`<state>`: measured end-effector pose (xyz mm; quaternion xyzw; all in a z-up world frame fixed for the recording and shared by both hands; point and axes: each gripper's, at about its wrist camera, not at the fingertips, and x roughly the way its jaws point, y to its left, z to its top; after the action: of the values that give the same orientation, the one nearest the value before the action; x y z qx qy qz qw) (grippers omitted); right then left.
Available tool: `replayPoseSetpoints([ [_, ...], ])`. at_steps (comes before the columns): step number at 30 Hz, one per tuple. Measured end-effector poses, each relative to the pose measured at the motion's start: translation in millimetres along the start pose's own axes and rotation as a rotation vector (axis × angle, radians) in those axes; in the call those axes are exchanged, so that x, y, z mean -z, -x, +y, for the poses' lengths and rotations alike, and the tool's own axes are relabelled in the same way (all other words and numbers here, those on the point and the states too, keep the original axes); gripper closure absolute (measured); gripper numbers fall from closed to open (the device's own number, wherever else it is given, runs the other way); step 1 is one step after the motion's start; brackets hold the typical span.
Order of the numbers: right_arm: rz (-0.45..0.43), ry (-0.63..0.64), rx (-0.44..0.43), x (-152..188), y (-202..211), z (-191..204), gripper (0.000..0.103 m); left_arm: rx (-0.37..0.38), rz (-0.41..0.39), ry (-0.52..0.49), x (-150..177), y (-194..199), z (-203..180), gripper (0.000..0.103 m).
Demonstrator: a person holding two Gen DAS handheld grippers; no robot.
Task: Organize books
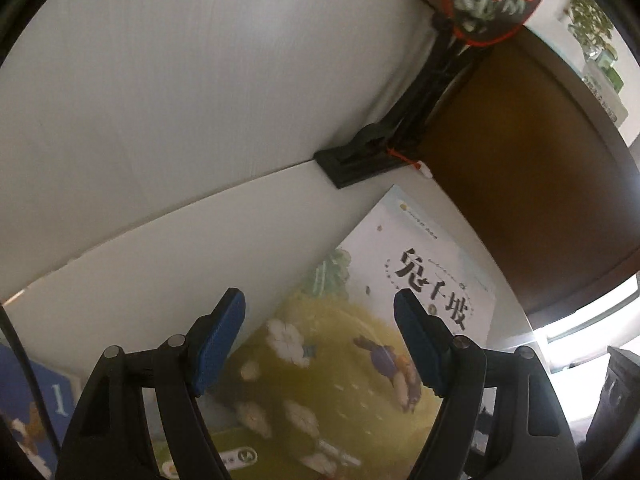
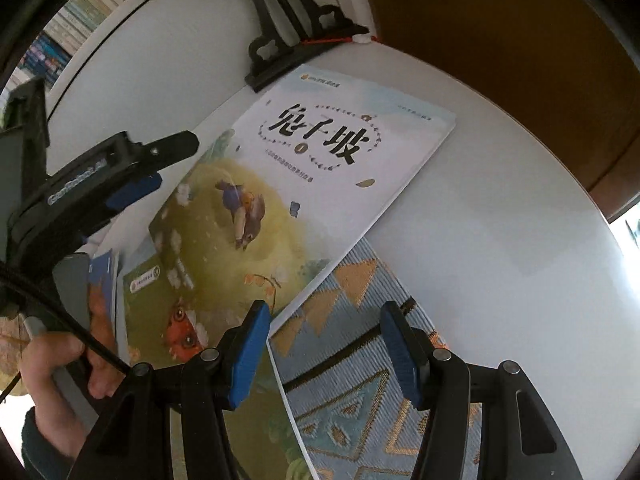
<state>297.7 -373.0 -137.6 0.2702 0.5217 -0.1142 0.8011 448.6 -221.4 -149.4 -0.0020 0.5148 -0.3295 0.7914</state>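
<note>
The top book (image 2: 312, 168) lay flat on the white table (image 2: 500, 240), its near part over other books (image 2: 140, 292) and its right edge just beside a woven mat (image 2: 360, 344). Both the left gripper (image 1: 320, 336) and the right gripper (image 2: 324, 348) hovered over it with fingers apart and nothing between them. To lift it cleanly, one gripper should probably take the free right edge while the other steadied the cover, since a thin, floppy book could slide or sag.
</note>
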Motion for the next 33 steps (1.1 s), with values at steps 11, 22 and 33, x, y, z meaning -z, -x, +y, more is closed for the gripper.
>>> replayPoseSetpoints([
  [11,-0.049,0.032,-0.001,-1,-8,14,0.047,0.067,0.072,-0.014,4,-8,-2,0.027],
  [22,-0.048,0.02,-0.118,-5,-8,3,0.045,0.11,0.075,-0.02,1,2,-13,0.026],
  [33,-0.021,0.151,-0.138,1,0,-8,0.045,0.229,0.075,0.081,36,33,-7,0.018],
])
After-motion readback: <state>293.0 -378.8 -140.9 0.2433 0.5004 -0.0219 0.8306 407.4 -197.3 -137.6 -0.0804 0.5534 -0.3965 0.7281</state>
